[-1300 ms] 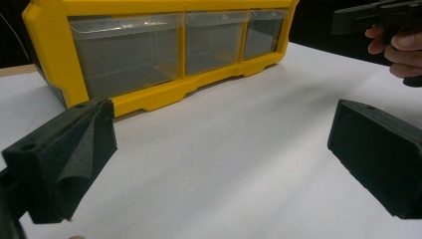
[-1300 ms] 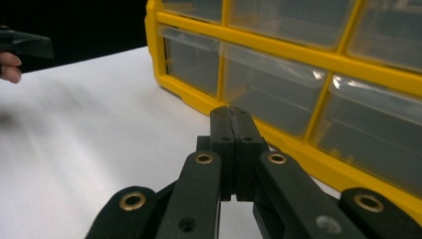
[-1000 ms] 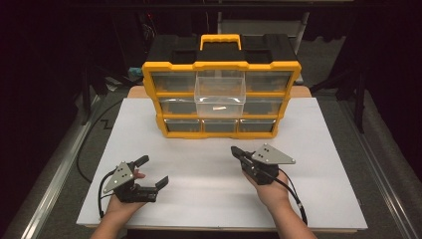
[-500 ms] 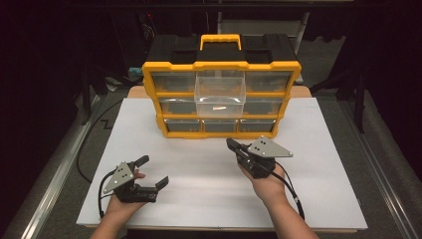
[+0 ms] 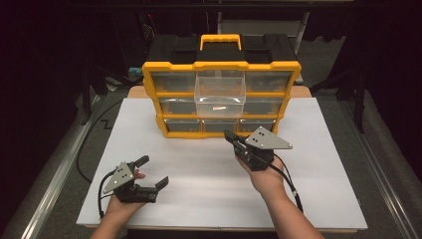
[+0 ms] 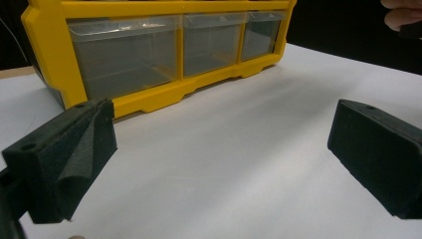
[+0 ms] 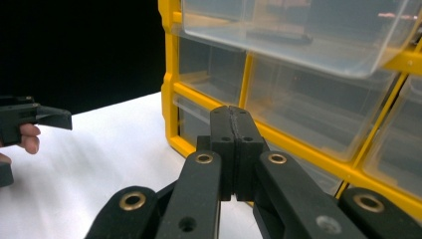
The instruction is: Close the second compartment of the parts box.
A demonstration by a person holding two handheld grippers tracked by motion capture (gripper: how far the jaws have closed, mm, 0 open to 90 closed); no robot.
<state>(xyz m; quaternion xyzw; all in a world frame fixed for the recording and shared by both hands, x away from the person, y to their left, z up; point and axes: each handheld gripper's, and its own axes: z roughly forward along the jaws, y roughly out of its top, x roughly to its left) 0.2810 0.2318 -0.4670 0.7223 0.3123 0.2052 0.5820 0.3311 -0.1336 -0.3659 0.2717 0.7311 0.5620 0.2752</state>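
The room is dark all around, and a big white board (image 5: 308, 199) lies on the table under the light. From the high view, a yellow box of drawers (image 5: 221, 84) stands at the far side of the board, with a yellow handle (image 5: 220, 40) on its black top. I can read no words or labels on it. One clear drawer (image 5: 220, 94) in the middle is pulled out, and something small and pale lies in it; I cannot tell what it is. The left gripper (image 5: 149, 172) sits low on the near left of the board, well apart from the box, with its jaws spread wide and nothing in them. The right gripper (image 5: 229, 135) is held up just in front of the bottom row of drawers, pointing at the box, jaws pressed together on nothing. A black cable (image 5: 288, 184) trails back along the right arm. Another cable runs over the floor at the left.

In the left gripper view, the two black jaws stand far apart over bare white board. The bottom row of clear drawers (image 6: 164, 50) is ahead.

In the right gripper view, the jaws meet tight, with no gap. The pulled-out drawer (image 7: 298, 35) hangs above them. The left hand (image 7: 22, 139) shows far off at the left.
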